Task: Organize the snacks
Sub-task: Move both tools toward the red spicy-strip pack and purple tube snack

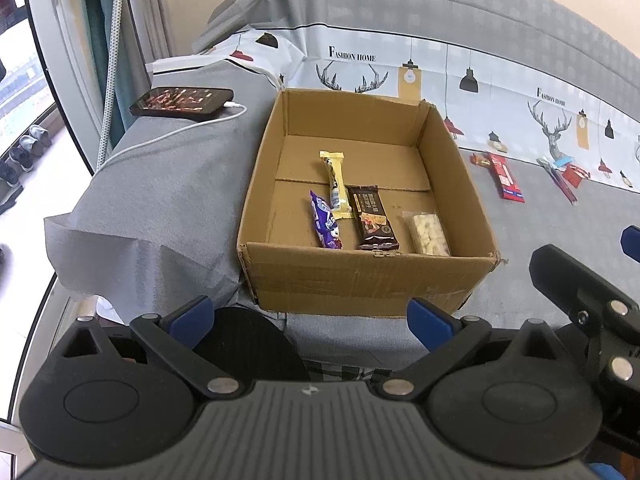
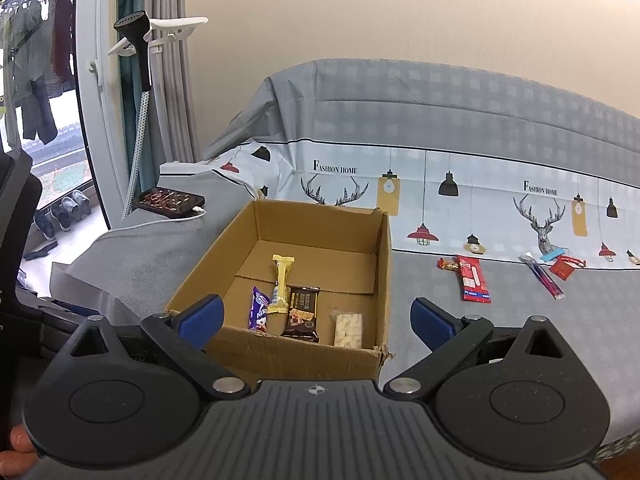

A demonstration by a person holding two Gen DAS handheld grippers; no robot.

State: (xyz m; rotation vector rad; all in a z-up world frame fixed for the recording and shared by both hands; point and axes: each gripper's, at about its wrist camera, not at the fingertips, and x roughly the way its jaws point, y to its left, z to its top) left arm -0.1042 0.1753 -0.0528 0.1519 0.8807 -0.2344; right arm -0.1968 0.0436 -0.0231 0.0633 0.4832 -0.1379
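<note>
An open cardboard box (image 1: 360, 280) (image 2: 280, 354) stands on the grey-covered sofa seat. Inside lie a purple packet (image 1: 326, 222) (image 2: 258, 312), a yellow bar (image 1: 335, 184) (image 2: 281, 282), a dark brown bar (image 1: 372, 220) (image 2: 303, 312) and a clear pack of white pieces (image 1: 428, 234) (image 2: 349, 328). More snacks lie on the seat to the right: a red bar (image 1: 505, 178) (image 2: 472, 280), a small red sweet (image 2: 448, 265), a thin stick pack (image 1: 560, 180) (image 2: 542, 276) and small red and blue packs (image 2: 564, 264). My left gripper (image 1: 310, 322) is open and empty before the box. My right gripper (image 2: 318, 320) is open and empty above the box's near edge.
A phone (image 1: 182, 103) (image 2: 168, 202) on a white charging cable (image 1: 172, 132) lies on the sofa arm to the left. A garment steamer (image 2: 138, 44) and curtain stand by the window. Shoes (image 2: 60, 212) sit on the floor at the left. The right gripper's body shows at the left wrist view's right edge (image 1: 580, 304).
</note>
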